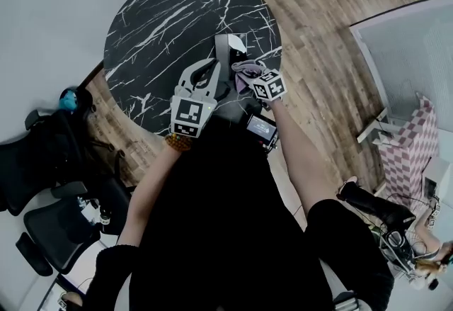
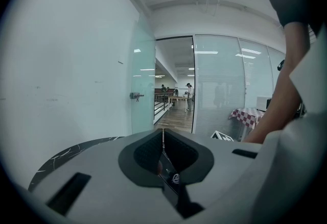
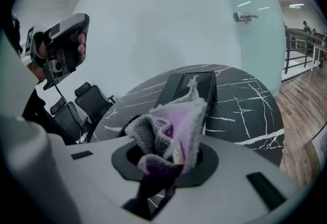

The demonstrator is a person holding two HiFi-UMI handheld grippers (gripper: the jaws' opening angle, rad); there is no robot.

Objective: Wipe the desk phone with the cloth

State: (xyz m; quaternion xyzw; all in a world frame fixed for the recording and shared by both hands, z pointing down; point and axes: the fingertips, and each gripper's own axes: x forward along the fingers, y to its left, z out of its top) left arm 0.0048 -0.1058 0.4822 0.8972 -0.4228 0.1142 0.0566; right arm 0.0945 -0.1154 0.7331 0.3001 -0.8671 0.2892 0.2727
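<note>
We see the right gripper [image 3: 171, 154] with its jaws clamped on the purple-and-grey cloth [image 3: 171, 128], which bunches up out of them. The desk phone [image 3: 174, 88] lies flat on the round black marble table [image 3: 245, 100], at 12 o'clock from the cloth and close beyond it. In the head view the phone sits toward 3 o'clock of the tabletop's centre. The left gripper [image 2: 163, 139] has its jaws together with nothing between them. It is held at 9 o'clock of the right one and aims at a white wall [image 2: 66, 80] and a glass door [image 2: 143, 85].
</note>
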